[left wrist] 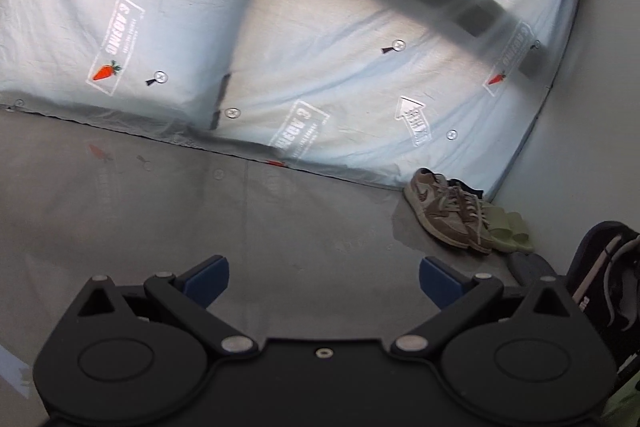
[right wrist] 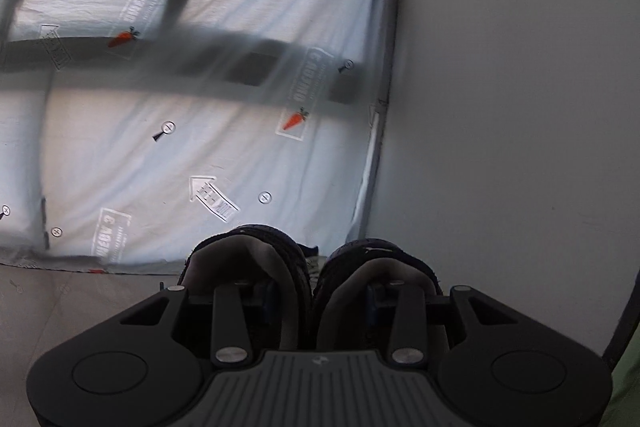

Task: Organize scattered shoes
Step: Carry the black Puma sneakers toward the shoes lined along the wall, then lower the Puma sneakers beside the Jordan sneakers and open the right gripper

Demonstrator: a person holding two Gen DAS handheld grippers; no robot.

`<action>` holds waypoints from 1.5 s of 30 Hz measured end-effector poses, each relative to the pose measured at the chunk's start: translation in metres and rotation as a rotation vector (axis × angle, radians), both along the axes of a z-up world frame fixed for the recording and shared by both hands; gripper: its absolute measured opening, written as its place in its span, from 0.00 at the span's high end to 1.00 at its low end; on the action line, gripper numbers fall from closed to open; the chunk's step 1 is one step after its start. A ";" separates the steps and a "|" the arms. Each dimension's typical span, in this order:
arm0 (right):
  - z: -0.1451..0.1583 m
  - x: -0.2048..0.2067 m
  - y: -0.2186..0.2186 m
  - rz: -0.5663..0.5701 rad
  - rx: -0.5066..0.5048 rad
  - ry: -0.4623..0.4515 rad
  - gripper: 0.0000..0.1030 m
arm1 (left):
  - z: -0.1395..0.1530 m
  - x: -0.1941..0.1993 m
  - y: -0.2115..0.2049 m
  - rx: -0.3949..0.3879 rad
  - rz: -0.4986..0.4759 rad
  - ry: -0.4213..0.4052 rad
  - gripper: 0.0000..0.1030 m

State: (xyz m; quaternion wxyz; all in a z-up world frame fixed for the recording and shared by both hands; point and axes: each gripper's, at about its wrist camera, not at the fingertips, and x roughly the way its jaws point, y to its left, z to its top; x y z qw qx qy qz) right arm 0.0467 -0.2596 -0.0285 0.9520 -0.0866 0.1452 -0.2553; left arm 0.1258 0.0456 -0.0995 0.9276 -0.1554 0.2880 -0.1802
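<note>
Holding two dark shoes (right wrist: 312,291) side by side, the right gripper (right wrist: 316,307) has one finger inside each shoe, squeezing their inner walls together. The left gripper (left wrist: 324,283) hangs over bare floor (left wrist: 200,211), jaws wide and empty. Far right, brown sneakers (left wrist: 448,215) and green slides (left wrist: 512,231) sit in the corner between the bed (left wrist: 280,67) edge and the wall (left wrist: 592,107).

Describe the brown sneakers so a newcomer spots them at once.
Find the bed with the carrot-print sheet and follow its lower edge toward the wall. On the floor by that corner stand the brown sneakers, side by side. Unlike the plain green slides beside them, they have laces.
</note>
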 end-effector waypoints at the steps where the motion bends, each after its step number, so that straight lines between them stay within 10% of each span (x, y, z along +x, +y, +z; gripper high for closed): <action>1: -0.003 -0.004 -0.014 -0.001 0.003 0.013 0.60 | 0.000 0.000 -0.018 0.005 -0.021 -0.001 0.01; 13: -0.014 -0.005 -0.133 0.104 0.068 0.099 0.59 | 0.003 -0.006 -0.141 -0.001 -0.042 -0.005 0.01; 31: -0.059 0.115 -0.189 0.179 0.310 0.299 0.57 | -0.006 0.040 -0.147 0.000 0.187 0.033 0.01; 45: -0.108 0.190 -0.197 0.279 0.368 0.479 0.57 | -0.013 0.073 -0.164 0.052 0.153 0.087 0.01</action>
